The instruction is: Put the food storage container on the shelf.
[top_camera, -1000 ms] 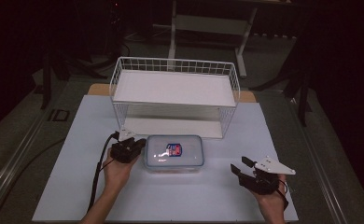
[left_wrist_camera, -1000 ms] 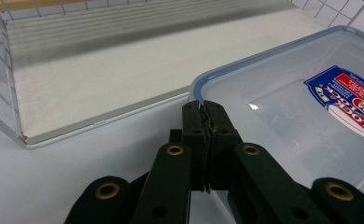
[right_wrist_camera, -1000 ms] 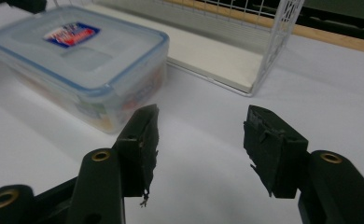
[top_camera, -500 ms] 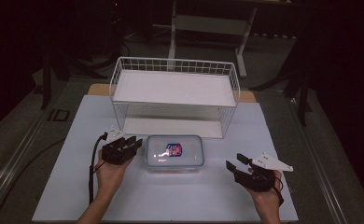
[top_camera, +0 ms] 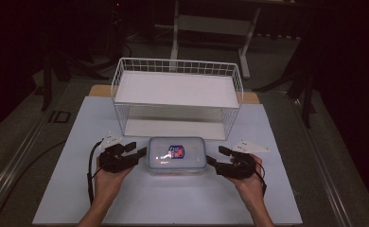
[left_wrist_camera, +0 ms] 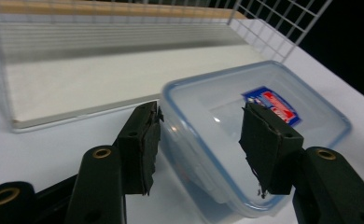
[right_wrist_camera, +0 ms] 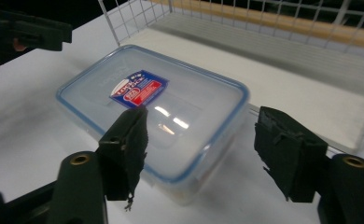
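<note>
A clear lidded plastic container (top_camera: 177,154) with a blue rim and a red and blue label lies flat on the white table mat, just in front of the wire rack. My left gripper (top_camera: 136,148) is at its left end. In the left gripper view, the container's corner (left_wrist_camera: 227,140) sits between the spread jaws of this gripper (left_wrist_camera: 201,140); they have just been opening. My right gripper (top_camera: 216,155) is at the container's right end. Its jaws (right_wrist_camera: 203,149) have also just been opening and straddle the near corner (right_wrist_camera: 185,163) without pressing on it.
A white wire rack (top_camera: 178,90) with two white shelves stands right behind the container. The white mat (top_camera: 267,198) has free room in front and to both sides. Beyond the table are dark floor and stands. The left gripper (right_wrist_camera: 26,30) shows at the right gripper view's top left.
My right hand has moved left up to the container's right end and its jaws have spread. The left gripper's jaws have opened at the container's left end. The container has not moved.
</note>
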`<state>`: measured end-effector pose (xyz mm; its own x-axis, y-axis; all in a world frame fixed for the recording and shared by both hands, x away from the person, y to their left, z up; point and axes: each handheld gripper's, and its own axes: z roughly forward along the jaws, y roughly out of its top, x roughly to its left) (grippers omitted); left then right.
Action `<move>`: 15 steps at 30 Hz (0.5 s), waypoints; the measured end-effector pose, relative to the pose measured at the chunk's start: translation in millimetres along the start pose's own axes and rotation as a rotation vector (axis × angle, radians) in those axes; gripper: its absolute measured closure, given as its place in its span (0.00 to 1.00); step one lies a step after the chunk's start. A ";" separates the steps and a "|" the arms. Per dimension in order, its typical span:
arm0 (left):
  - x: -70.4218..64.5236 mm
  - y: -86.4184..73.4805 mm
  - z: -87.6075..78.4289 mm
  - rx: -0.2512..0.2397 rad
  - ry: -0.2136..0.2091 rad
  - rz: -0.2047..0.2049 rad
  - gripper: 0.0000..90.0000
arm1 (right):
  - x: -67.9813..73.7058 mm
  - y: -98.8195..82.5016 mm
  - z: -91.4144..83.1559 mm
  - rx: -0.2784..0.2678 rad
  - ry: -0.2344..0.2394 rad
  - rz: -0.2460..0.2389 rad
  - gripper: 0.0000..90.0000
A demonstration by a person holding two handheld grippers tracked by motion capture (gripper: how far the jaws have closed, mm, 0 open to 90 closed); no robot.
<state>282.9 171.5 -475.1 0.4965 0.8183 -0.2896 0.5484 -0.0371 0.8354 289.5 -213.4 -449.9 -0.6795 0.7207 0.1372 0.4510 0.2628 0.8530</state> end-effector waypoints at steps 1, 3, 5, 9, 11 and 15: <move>-0.9 -0.2 1.3 0.004 -0.002 0.007 0.51 | -0.3 1.4 4.9 0.008 0.005 0.004 0.37; -1.9 -0.5 4.2 0.016 -0.015 0.009 0.51 | -0.9 3.1 14.2 0.025 0.007 0.012 0.36; -3.3 -1.0 7.5 0.024 -0.021 0.015 0.50 | -2.0 3.3 23.7 0.042 0.017 0.016 0.36; -5.0 -1.8 16.2 0.049 -0.040 0.021 0.47 | -5.8 1.3 38.4 0.085 0.022 0.032 0.36; -5.0 -2.1 18.2 0.053 -0.039 0.022 0.45 | -7.4 1.0 41.3 0.094 0.030 0.036 0.36; -4.7 -4.1 29.6 0.084 -0.052 0.016 0.41 | -15.5 -0.1 50.6 0.102 0.074 0.080 0.39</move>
<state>298.2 150.9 -491.0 0.5387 0.7862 -0.3027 0.5935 -0.0991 0.7987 329.3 -192.2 -477.5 -0.6779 0.6939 0.2428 0.5595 0.2727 0.7827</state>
